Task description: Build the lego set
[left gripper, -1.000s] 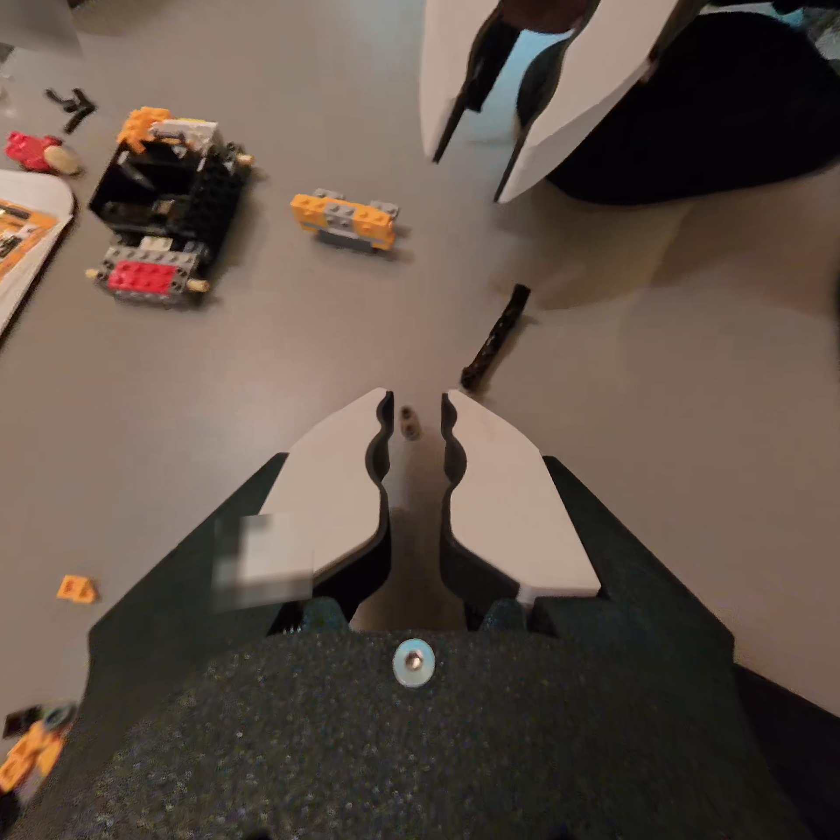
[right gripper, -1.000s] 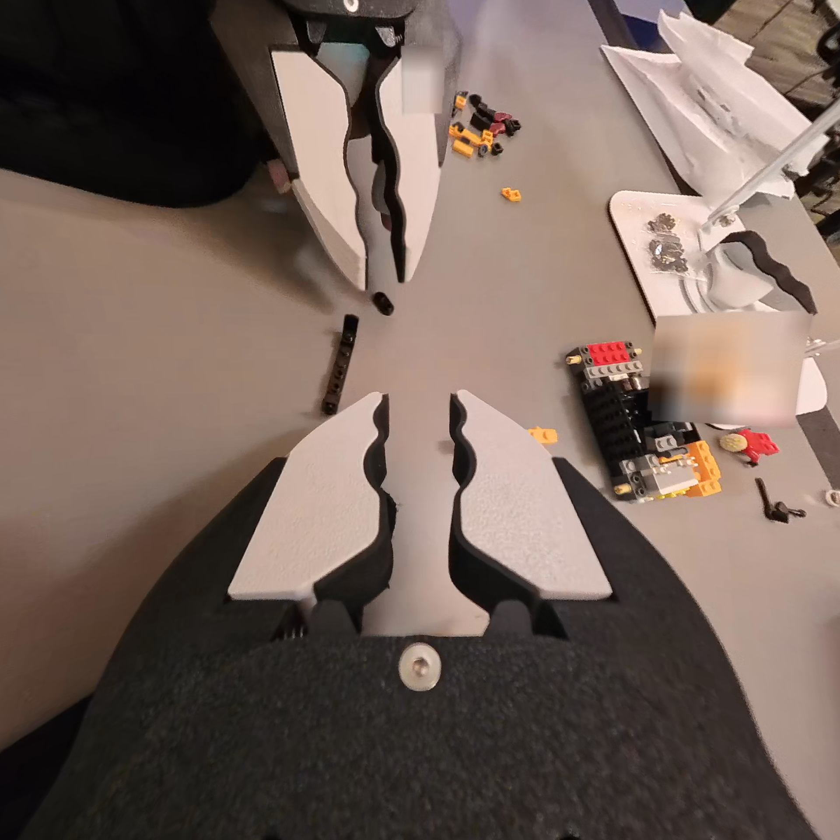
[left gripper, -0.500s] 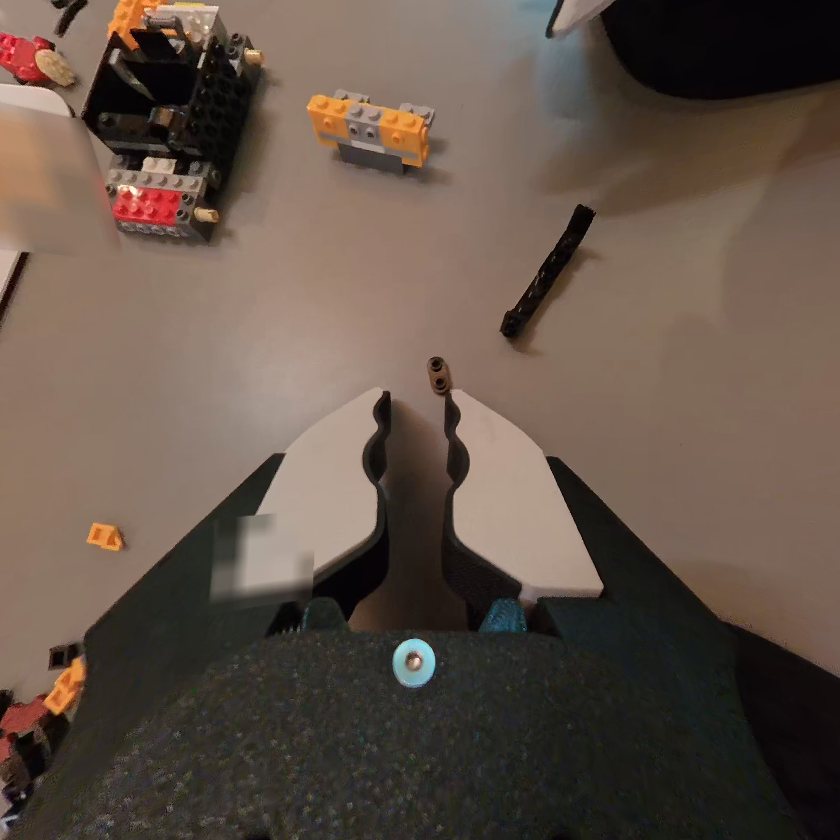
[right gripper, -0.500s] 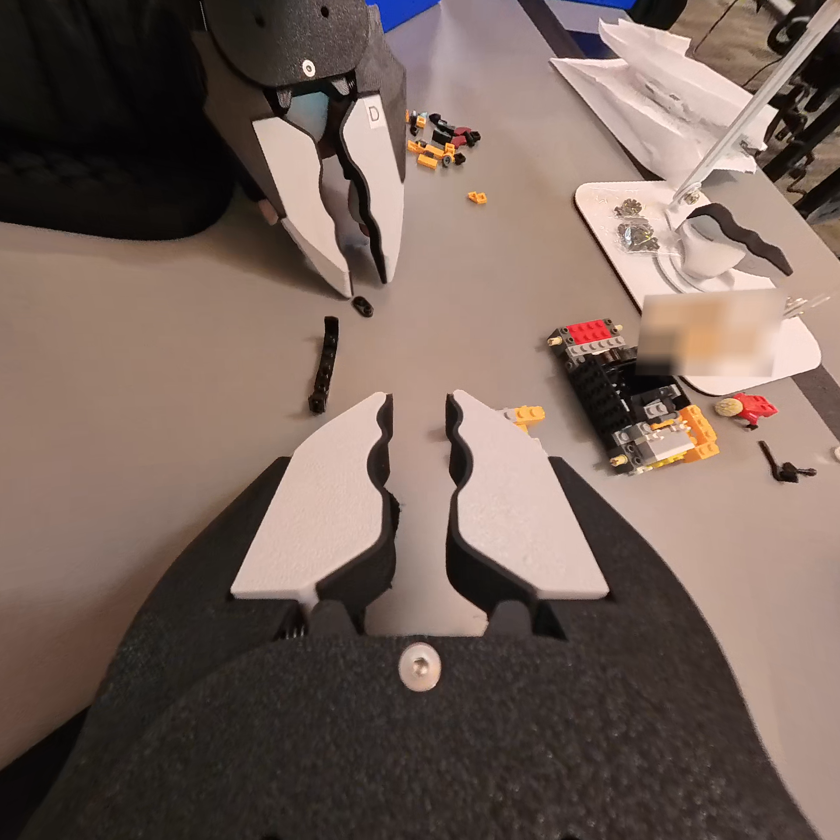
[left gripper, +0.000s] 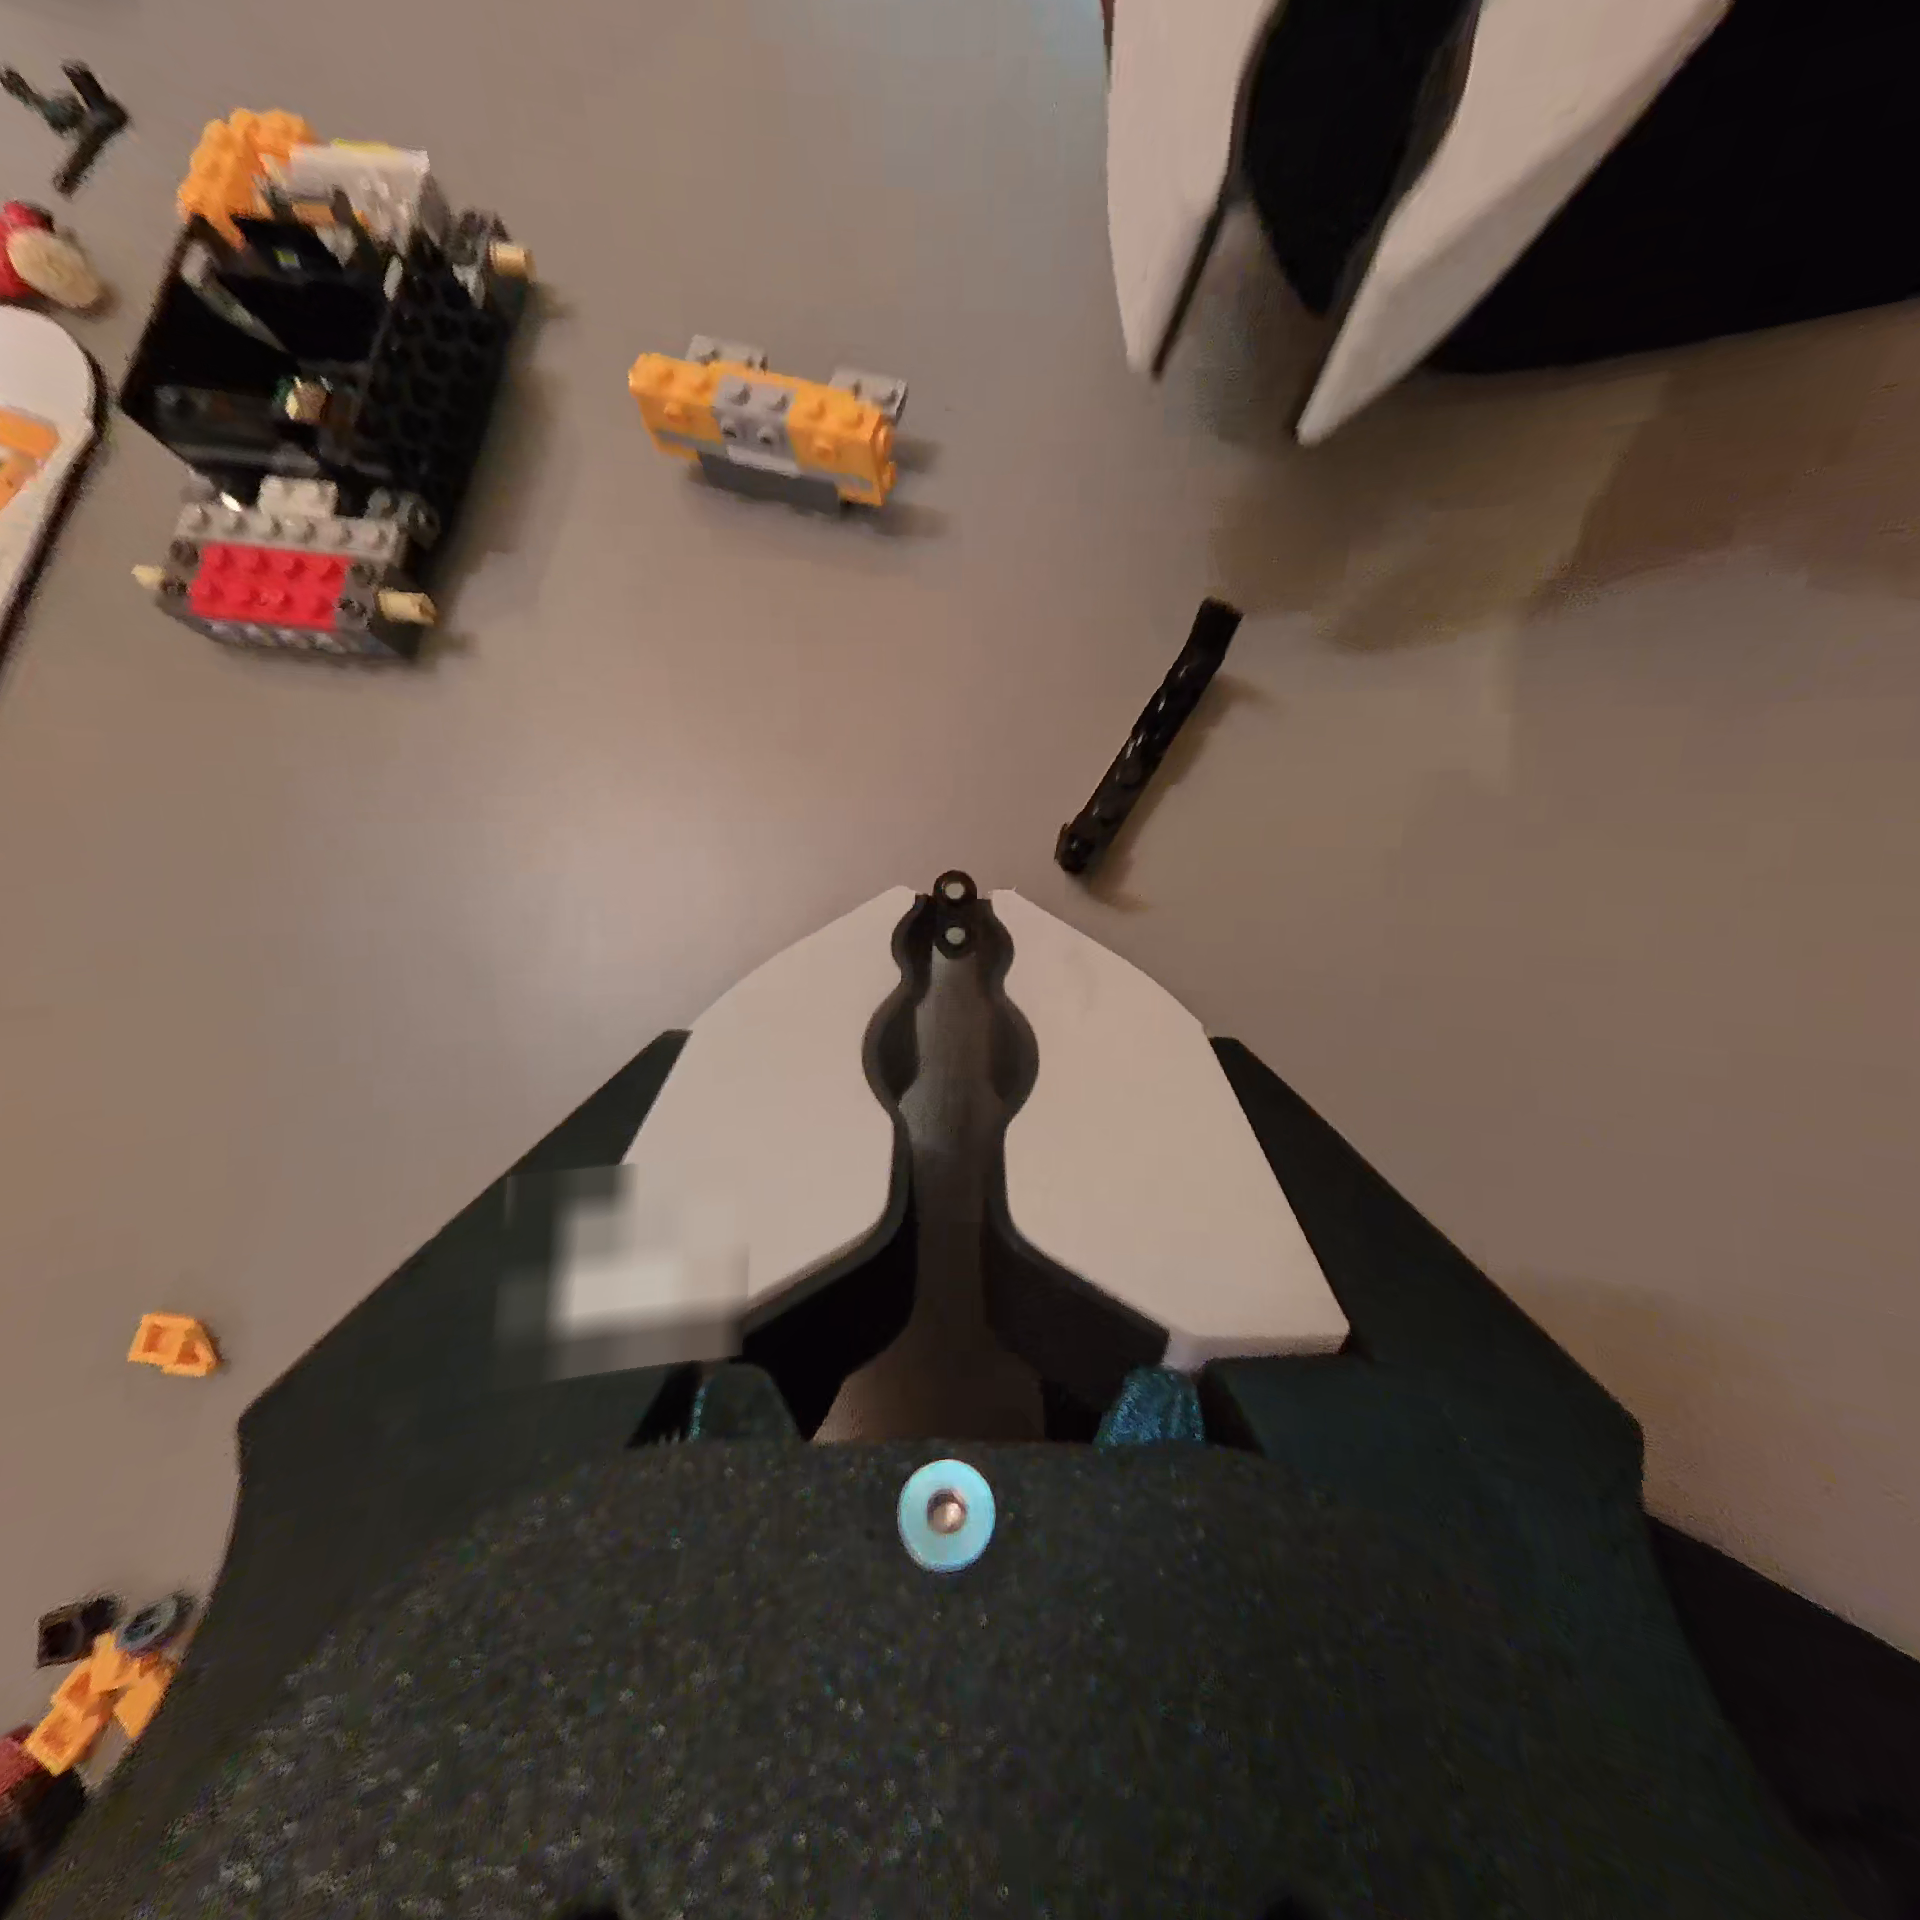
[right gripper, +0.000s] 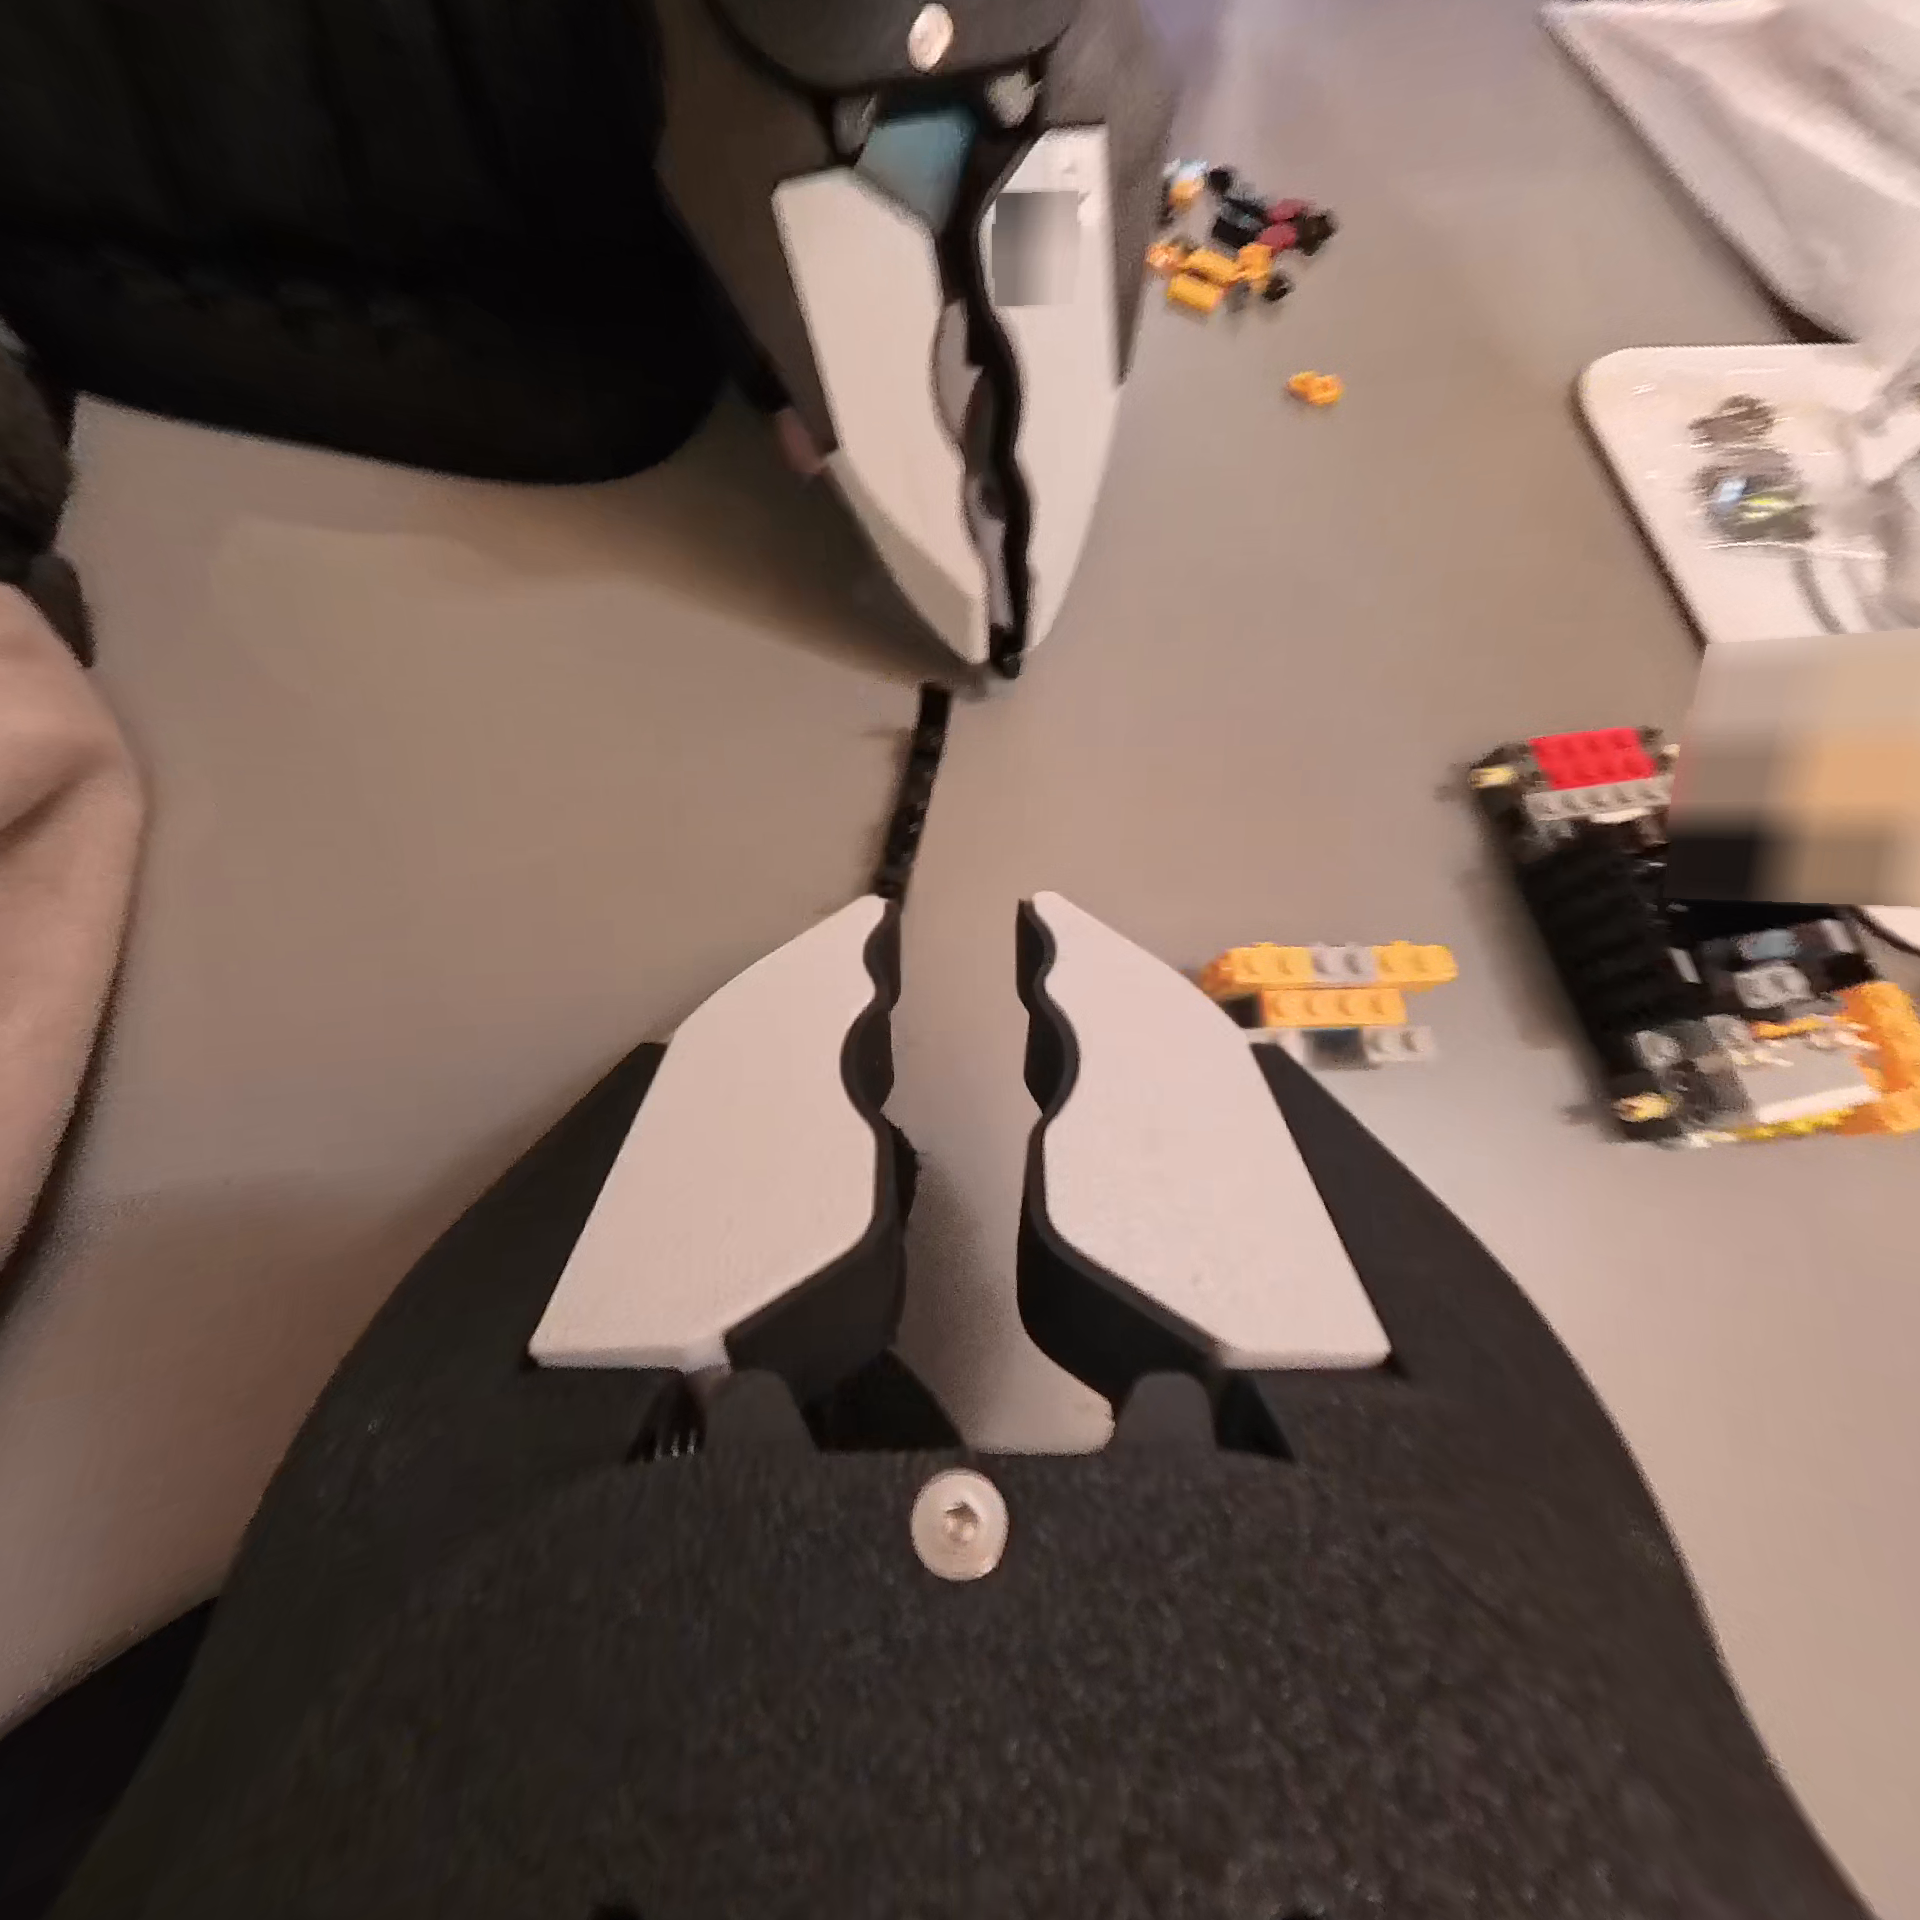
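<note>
In the left wrist view, the left hand-held gripper [left gripper: 953, 914] points down and forward over the grey desk [left gripper: 623, 831], its white fingers [left gripper: 790, 1091] drawn together and clamped on a small black two-hole lego piece [left gripper: 952, 912] that pokes out at the tips, at frame centre. Just to the right of it, a long black lego beam [left gripper: 1148, 738] lies slantwise on the desk. Toward the upper left sits the partly built black lego vehicle [left gripper: 312, 405] with a red plate at its near end; right of it, near upper centre, an orange-and-grey lego block assembly [left gripper: 764, 431]. A lone small orange piece [left gripper: 171, 1343] lies at left, and a loose heap of small parts [left gripper: 94, 1683] at lower left. The right hand-held gripper [left gripper: 1226, 395] reaches in from the upper right, tips angled down toward the desk.

In the right wrist view — blurred somewhat — the right hand-held gripper [right gripper: 956, 914] is low over the desk with its fingers apart, nothing between them; the black beam [right gripper: 914, 800] runs up from its left fingertip. The left hand-held gripper [right gripper: 1003, 649] comes down from the top centre, tips closed and near the beam's far end. The orange-and-grey assembly [right gripper: 1330, 997] is at right centre, the vehicle [right gripper: 1704, 935] farther right — well apart from both grippers.
</note>
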`<state>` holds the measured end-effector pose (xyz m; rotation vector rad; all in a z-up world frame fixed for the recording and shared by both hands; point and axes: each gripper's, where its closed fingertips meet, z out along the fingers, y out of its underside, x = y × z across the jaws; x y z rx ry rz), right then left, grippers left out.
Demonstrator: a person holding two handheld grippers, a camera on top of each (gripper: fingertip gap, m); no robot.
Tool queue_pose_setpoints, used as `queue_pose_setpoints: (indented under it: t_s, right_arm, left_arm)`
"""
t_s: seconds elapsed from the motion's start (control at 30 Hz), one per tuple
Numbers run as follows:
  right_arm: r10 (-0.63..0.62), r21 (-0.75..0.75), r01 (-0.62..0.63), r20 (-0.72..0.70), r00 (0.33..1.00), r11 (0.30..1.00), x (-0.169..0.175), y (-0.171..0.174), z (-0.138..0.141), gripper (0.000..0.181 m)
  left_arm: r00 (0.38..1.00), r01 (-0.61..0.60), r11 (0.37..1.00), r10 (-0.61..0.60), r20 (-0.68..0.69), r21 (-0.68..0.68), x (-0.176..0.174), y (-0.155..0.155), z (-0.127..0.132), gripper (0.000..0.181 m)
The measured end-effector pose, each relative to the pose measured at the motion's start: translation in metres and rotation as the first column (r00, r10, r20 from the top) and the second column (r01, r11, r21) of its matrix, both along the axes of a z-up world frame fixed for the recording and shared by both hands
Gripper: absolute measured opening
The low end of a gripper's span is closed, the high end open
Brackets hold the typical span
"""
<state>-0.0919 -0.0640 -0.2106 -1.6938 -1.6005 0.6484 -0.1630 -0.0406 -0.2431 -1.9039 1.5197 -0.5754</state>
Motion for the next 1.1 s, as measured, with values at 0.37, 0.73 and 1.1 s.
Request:
queue_pose_setpoints:
  t_s: [0.37,0.73,1.1]
  right_arm:
    - [0.03,-0.015,-0.028,0.185,0.982,1.0,-0.019,-0.009,-0.037,0.026]
    - [0.161,-0.039,-0.156,0.212,0.964,0.987,-0.022,-0.01,-0.04,0.009]
    - [0.222,-0.042,-0.218,0.207,0.953,0.975,-0.019,-0.012,-0.04,0.009]
  left_arm:
    - [0.968,0.249,0.964,-0.251,0.009,0.093,0.031,-0.031,0.018,0.007]
    - [0.929,0.352,0.936,-0.345,-0.136,0.027,0.034,-0.029,0.001,0.008]
    - [0.917,0.368,0.93,-0.366,-0.156,-0.022,0.034,-0.034,-0.005,0.008]
